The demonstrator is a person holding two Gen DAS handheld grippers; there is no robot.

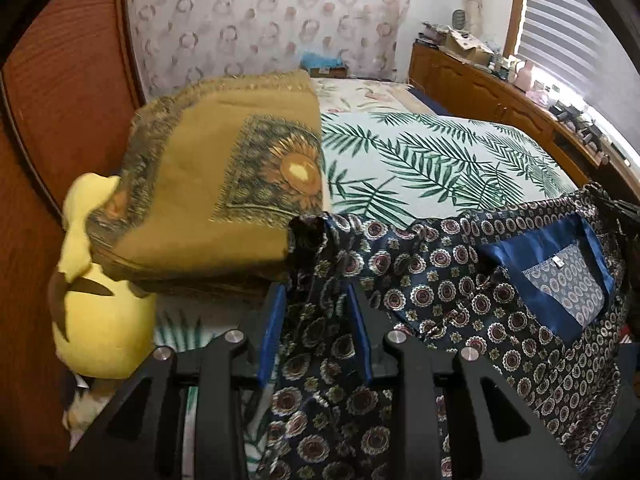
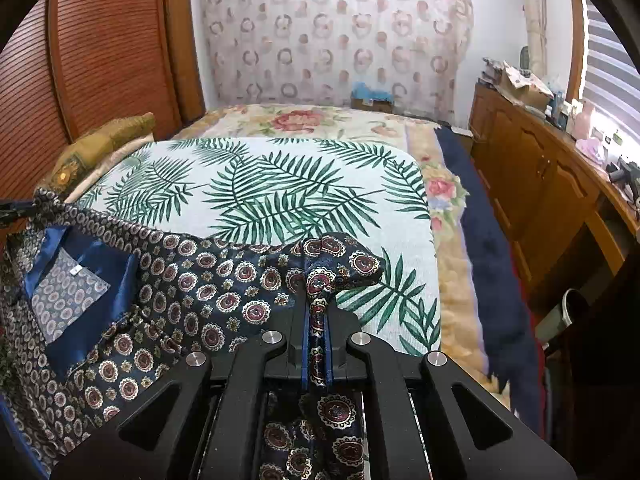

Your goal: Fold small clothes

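A dark navy garment (image 1: 460, 280) printed with round medallions lies on the palm-leaf bed cover (image 1: 420, 160), its blue satin neck lining (image 1: 560, 276) and white label facing up. My left gripper (image 1: 316, 292) stands open, its blue fingers (image 1: 274, 328) apart, with a bunched corner of the garment lying loosely between them. In the right wrist view, the garment (image 2: 200, 288) spreads to the left. There my right gripper (image 2: 317, 312) is shut on a pinched fold of it, which rises in a peak just past the tips.
A folded mustard blanket (image 1: 224, 184) with a sunflower print and a yellow plush toy (image 1: 100, 320) sit at the left by the wooden wardrobe (image 2: 100, 60). A cluttered wooden cabinet (image 2: 540, 184) runs along the right, past a blue rug (image 2: 492, 260). The palm-leaf cover (image 2: 280, 192) stretches ahead.
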